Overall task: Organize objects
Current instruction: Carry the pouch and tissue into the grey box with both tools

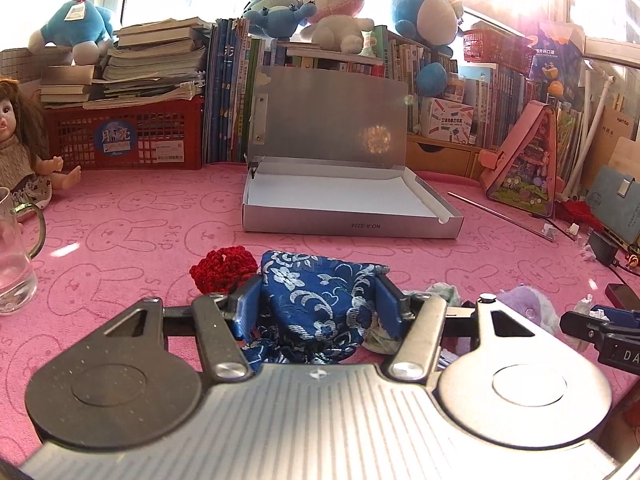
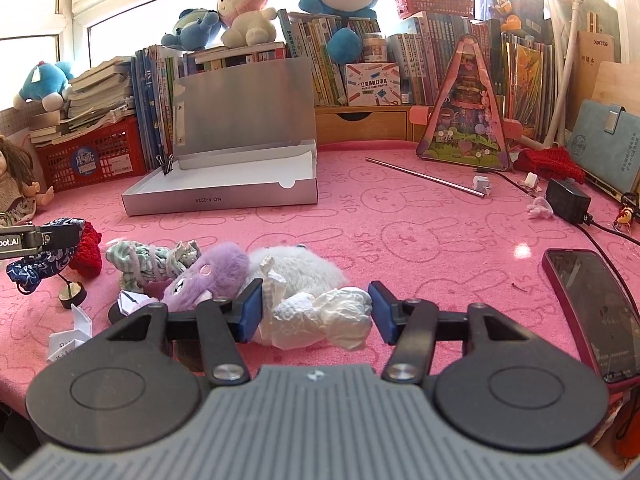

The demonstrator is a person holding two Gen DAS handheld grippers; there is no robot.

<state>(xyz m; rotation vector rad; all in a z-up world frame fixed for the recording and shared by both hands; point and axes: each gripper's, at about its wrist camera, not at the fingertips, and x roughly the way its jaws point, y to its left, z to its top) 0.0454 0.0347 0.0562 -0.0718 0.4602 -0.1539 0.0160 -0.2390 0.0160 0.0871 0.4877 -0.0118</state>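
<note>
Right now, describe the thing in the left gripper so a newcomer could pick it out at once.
Find the open silver box on the pink bunny-print table cover. Nearer the camera, the left gripper is shut on a blue pouch. Its silver floral pattern on shiny blue fabric sets it apart from the plain red crocheted piece beside it.

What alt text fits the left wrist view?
The left gripper holds a blue flowered pouch above a pink mat. Behind it lie a red knitted piece and an open silver box.
</note>
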